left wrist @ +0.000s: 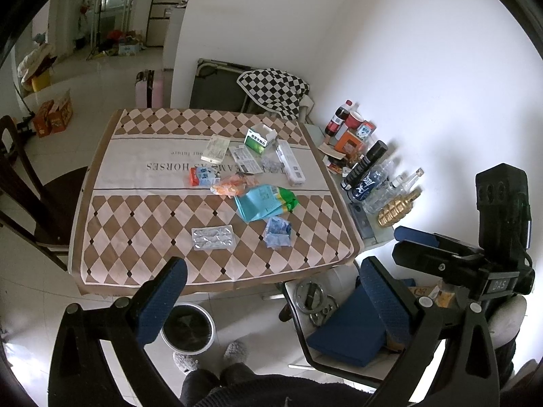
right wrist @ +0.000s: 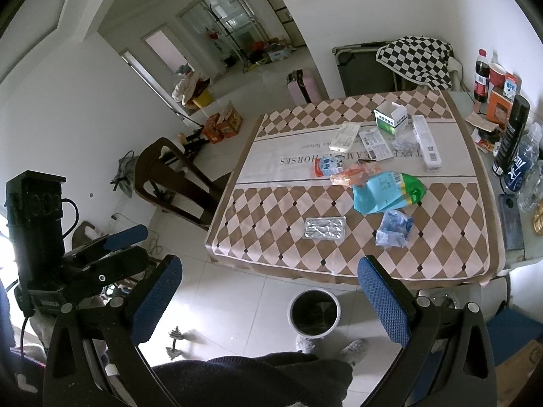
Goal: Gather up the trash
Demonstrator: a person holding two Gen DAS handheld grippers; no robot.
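Trash lies on a table with a brown diamond-pattern cloth [left wrist: 135, 224] [right wrist: 271, 224]: a silver blister pack [left wrist: 212, 237] [right wrist: 324, 227], a crumpled blue wrapper [left wrist: 277, 232] [right wrist: 393, 228], a teal and green bag [left wrist: 266, 201] [right wrist: 387, 191], an orange wrapper [left wrist: 232, 185] [right wrist: 354, 173], a green and white box [left wrist: 260, 138] [right wrist: 390, 117] and paper slips. A round bin [left wrist: 188, 329] [right wrist: 314, 312] stands on the floor before the table. My left gripper [left wrist: 271, 300] and right gripper [right wrist: 269, 300] are both open and empty, held above the floor short of the table's near edge.
A side table at the right holds bottles [left wrist: 364, 166] [right wrist: 512, 135], a cola bottle [left wrist: 337, 117] and a cup. A dark wooden chair [left wrist: 30, 183] [right wrist: 173, 176] stands left of the table. A chair with a blue cushion [left wrist: 349, 332] is at my right. A small dumbbell [right wrist: 176, 337] lies on the floor.
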